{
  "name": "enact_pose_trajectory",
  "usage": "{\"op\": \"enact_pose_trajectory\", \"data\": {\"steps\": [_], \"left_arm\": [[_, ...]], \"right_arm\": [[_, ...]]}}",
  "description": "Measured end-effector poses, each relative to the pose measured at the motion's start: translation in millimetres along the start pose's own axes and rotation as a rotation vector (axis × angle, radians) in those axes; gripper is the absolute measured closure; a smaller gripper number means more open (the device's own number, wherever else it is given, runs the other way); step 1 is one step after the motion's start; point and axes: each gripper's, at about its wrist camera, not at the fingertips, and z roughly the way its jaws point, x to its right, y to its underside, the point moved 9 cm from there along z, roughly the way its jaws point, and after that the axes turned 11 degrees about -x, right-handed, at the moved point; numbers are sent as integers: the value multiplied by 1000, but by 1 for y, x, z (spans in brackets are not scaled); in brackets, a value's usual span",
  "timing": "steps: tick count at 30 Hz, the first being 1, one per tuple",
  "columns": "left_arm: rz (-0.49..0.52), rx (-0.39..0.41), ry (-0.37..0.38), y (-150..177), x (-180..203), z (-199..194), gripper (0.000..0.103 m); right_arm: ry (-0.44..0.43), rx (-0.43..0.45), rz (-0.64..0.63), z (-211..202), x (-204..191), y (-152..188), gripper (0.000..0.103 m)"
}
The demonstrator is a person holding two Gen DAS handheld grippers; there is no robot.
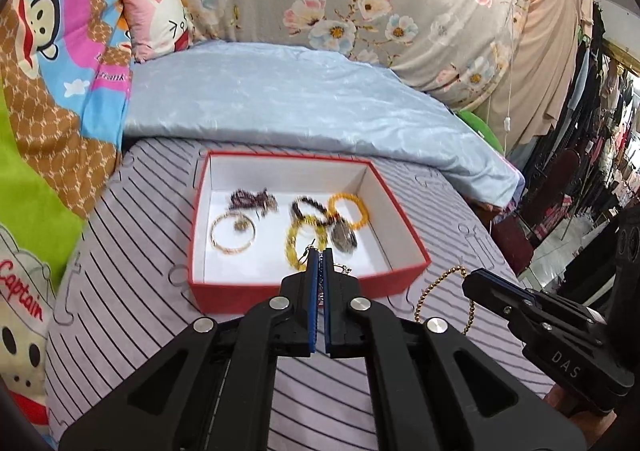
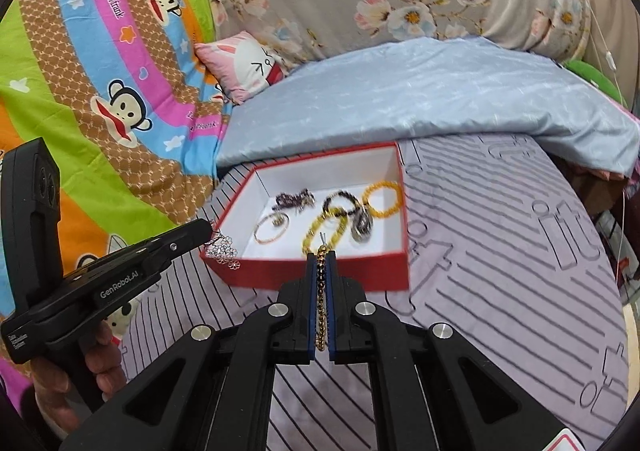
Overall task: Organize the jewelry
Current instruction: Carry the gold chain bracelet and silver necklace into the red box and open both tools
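Two grippers bring the last jewelry pieces to the red box (image 1: 308, 293).

The left gripper (image 1: 320, 257) pinches a silver filigree piece (image 2: 224, 251) at the box's near-left corner; it looks light, thin and easy to bend, so the hook end is the better hold. Inside the box lie a gold bangle (image 1: 233, 233), yellow bead bracelets (image 1: 349, 210) and a dark pendant (image 1: 343, 238), partly blurred and overlapping. The right gripper (image 2: 320, 257) clamps a gold bead chain (image 2: 320, 291), limp and slippery; its loop hangs below, mostly hidden.

Matt red box (image 1: 308, 285) (paper-white inside), glossy beads (image 1: 349, 210).
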Motion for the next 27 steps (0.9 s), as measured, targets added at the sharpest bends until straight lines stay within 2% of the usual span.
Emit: {"op": "enact_pose_trajectory", "data": {"steps": [5,12,17,27], "left_arm": [[11,38,-24,-28,-4,2,102],[13,41,-46,-54,-10,27,102],[15,19,-67,-61,-16,51,102],[-4,-26,-78,-63,-30,86,102]], "right_arm": [[-13,36,-34,7,-14,-31,100],[-32,37,-55,34,-26,-64,100],[-33,18,-48,56,-25,-74,100],[-17,-28,-25,86,-8,-71,100]]}}
